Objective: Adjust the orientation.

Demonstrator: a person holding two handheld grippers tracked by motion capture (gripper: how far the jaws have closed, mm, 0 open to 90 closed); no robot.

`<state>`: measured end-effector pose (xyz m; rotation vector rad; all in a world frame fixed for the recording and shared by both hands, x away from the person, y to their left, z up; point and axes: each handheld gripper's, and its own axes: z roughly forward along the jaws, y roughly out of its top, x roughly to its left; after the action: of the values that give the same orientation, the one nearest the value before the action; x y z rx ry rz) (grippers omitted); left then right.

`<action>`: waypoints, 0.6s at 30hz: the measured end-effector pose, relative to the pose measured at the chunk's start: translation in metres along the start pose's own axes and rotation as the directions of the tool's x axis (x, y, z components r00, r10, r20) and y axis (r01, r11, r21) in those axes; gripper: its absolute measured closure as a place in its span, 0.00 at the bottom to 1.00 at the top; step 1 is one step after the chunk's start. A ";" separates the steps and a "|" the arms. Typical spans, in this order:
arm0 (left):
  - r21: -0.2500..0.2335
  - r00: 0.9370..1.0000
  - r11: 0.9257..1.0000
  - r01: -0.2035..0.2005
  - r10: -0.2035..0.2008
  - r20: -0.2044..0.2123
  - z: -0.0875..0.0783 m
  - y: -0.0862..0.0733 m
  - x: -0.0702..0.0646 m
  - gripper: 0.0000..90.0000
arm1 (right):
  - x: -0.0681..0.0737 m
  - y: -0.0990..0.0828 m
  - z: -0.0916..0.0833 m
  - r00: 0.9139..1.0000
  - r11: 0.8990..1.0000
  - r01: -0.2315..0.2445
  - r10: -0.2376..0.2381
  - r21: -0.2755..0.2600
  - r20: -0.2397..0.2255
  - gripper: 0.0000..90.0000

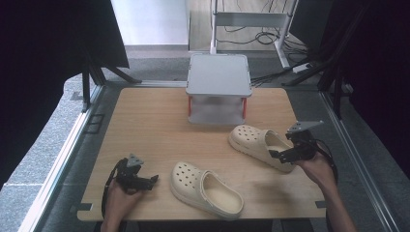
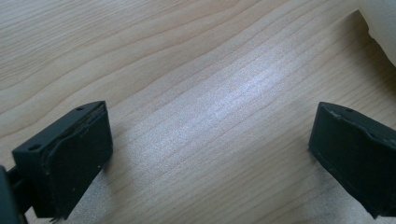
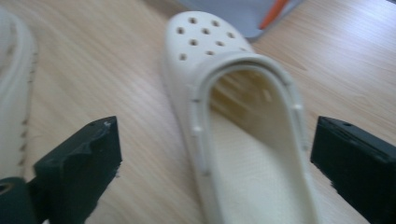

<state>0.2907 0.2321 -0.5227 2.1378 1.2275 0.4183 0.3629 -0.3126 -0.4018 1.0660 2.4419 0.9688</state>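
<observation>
The right tongs [image 3: 212, 154] gape wide astride the far clog's [image 3: 243, 121] heel — best centred before clenching — left tongs [image 2: 210, 158] released.

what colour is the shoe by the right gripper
Cream shoe with holes on the toe, clearest in the right gripper view.

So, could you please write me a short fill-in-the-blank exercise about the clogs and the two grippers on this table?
1. The number of cream clogs lying on the wooden table is ____.
2. The right gripper has its jaws open on either side of the far clog's ____ end.
3. Between the open jaws of the left gripper lies only bare ____.
4. The grey shelf stand at the table's far edge has legs coloured ____.

Missing words: two; heel; wood; red
</observation>
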 end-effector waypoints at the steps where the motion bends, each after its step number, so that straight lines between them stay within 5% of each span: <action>1: 0.000 1.000 1.000 0.000 0.000 0.000 0.000 0.000 0.000 0.00 | -0.004 0.000 0.000 1.000 1.000 -0.009 0.009 0.004 0.004 0.06; 8: 0.002 1.000 1.000 -0.002 0.002 0.000 0.000 0.000 0.000 0.00 | -0.027 0.002 0.008 0.995 0.998 -0.063 0.060 0.028 0.075 0.14; 18: 0.002 1.000 1.000 -0.002 0.002 0.000 0.000 0.000 0.000 0.00 | -0.052 0.004 0.040 0.994 0.991 -0.084 0.076 0.103 0.081 0.17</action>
<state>0.2907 0.2322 -0.5225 2.1408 1.2261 0.4180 0.4211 -0.3305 -0.4273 1.2225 2.4281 0.8137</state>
